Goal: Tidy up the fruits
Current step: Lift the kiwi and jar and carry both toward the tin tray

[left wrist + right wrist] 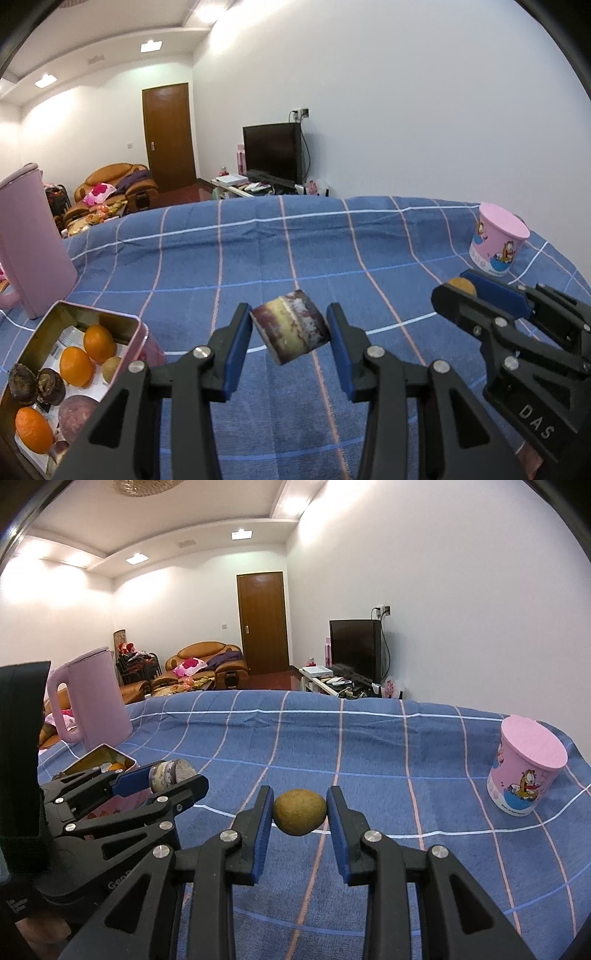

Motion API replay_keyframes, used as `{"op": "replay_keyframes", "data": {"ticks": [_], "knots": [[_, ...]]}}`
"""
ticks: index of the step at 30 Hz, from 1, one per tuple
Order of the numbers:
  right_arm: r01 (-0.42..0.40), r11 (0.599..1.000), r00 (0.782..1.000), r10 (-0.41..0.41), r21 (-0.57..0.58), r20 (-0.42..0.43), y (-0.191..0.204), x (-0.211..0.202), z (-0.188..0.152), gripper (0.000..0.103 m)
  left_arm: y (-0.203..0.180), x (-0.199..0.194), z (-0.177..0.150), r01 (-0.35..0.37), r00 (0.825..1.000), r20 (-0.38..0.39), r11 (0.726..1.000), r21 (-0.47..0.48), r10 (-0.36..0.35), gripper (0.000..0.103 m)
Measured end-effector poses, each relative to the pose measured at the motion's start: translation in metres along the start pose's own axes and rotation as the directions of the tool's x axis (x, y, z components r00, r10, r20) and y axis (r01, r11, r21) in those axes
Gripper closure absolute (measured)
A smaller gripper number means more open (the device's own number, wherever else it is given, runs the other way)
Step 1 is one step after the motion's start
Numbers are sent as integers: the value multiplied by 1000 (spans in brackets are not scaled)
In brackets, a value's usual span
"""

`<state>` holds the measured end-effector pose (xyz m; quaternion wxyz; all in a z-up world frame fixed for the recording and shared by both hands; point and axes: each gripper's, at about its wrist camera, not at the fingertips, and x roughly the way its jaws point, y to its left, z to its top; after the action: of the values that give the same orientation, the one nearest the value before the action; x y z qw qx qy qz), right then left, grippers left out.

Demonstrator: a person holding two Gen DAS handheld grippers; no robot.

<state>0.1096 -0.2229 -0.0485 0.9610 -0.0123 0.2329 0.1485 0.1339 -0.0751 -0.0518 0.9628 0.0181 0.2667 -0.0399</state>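
Observation:
My left gripper [289,322] is shut on a cut chunk of fruit [290,326] with purple skin and yellowish bands, held above the blue checked cloth [258,258]. At the lower left stands an open pink tin [99,314] holding oranges [75,366], a kiwi [110,369] and dark round fruits [22,384]. My right gripper [300,805] is shut on a brownish-green kiwi [300,812], also above the cloth. In the right wrist view, the left gripper [173,775] with its chunk [171,773] is to the left, in front of the tin [107,760].
A tall pink kettle [92,698] stands behind the tin at the far left. A pink cartoon cup [526,771] stands upside down at the right edge of the cloth. Beyond the far edge are a TV [354,650], a sofa and a door.

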Motion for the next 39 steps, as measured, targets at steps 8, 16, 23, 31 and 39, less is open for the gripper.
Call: {"op": "replay_keyframes", "data": {"ticks": [8,16,23,31,39], "knots": [[6,1000,1000,-6,-10,17,2,-2,0,72,-1,-6,0,-11,1000,23,1000,13,11,60],[1,1000,999,-1,-16,42,4,-8,-1,71,1,-11,0,-17,999,46,1000,6,17,60],[-5,1000,998,6,-24,58,7,-12,-1,71,3,-16,-4,-26,999,48,1000,6,25,60],[-1,999,998,4,-42,63,15,-17,-4,71,3,-26,-8,-30,998,57,999,15,29,60],[8,999,994,-3,-48,106,22,-33,-9,71,1,-36,-12,-39,996,76,999,35,36,60]]}}
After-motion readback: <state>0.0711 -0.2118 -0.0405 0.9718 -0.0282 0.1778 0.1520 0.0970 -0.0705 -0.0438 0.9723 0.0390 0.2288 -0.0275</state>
